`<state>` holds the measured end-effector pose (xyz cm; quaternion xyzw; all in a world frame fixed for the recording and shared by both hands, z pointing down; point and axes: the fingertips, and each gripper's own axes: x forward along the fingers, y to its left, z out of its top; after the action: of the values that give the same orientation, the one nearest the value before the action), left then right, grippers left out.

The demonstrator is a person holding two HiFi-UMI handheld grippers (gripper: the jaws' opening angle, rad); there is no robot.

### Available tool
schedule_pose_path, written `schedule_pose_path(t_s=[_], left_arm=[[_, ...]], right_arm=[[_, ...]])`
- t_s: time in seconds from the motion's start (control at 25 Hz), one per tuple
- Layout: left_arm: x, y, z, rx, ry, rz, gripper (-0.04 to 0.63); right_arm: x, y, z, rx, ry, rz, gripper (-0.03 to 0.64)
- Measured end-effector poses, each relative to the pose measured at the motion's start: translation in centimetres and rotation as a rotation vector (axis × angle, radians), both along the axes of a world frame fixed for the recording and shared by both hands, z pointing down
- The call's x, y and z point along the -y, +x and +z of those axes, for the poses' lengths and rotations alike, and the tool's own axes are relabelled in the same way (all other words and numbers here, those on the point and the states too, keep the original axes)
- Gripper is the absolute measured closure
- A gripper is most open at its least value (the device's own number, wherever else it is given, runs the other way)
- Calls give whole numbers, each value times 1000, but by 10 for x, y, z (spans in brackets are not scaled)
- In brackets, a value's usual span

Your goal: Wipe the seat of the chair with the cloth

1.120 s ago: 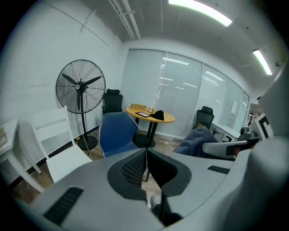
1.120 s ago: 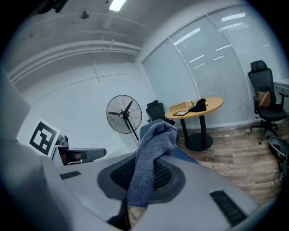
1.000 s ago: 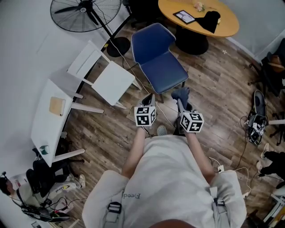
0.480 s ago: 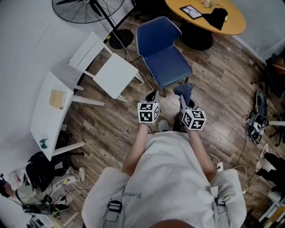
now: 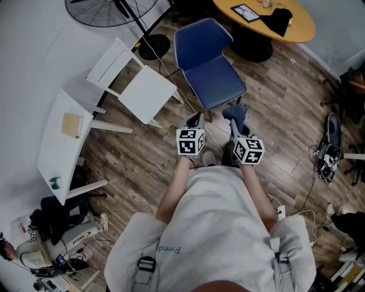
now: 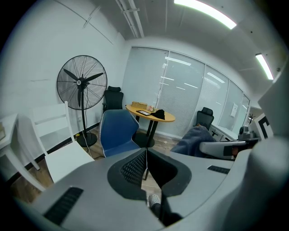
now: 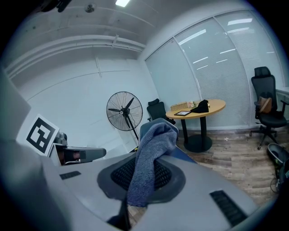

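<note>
Barely any movement vs a second ago: both tongs sit in about the same spot just short of the blue chair (image 5: 204, 48); only the view drifted a bit.

Left tongs (image 5: 194, 121): grey plastic shells, black mesh-textured pads pressed together, empty.

Right tongs (image 5: 237, 126): pinching a blue-grey cloth (image 5: 235, 112). It has a fuzzy terry texture and is bunched into a thick fold that stands up out of the pads and flops over the tip. The cloth is off the chair, hanging just in front of the front edge of the seat (image 5: 217, 85).

Both forearms (image 5: 174, 191) are bare and stretched forward side by side. The tongs are roughly level and pointed at the chair, with the marker cubes (image 5: 190, 141) on top.

Seat is a smooth blue moulded shell with pale edge trim and a curved backrest. Floor (image 5: 142, 165) is wood-look plank. White slatted chair (image 5: 149, 94) stands left of the blue one, apart from it. Behind are a round yellow-wood counter (image 5: 296, 31) on a black pedestal and a black wire-cage fan (image 5: 108, 11) at far left.
</note>
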<state>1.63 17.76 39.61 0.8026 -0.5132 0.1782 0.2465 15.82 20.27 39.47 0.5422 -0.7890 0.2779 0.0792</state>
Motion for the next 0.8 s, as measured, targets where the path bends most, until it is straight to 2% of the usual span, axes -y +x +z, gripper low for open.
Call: schedule_pose_path(t_s=[0.8], left_arm=[[-2,1,2,-6,-4,-4,566]], right_arm=[[-3,2,4,-9,-4,-7,569]])
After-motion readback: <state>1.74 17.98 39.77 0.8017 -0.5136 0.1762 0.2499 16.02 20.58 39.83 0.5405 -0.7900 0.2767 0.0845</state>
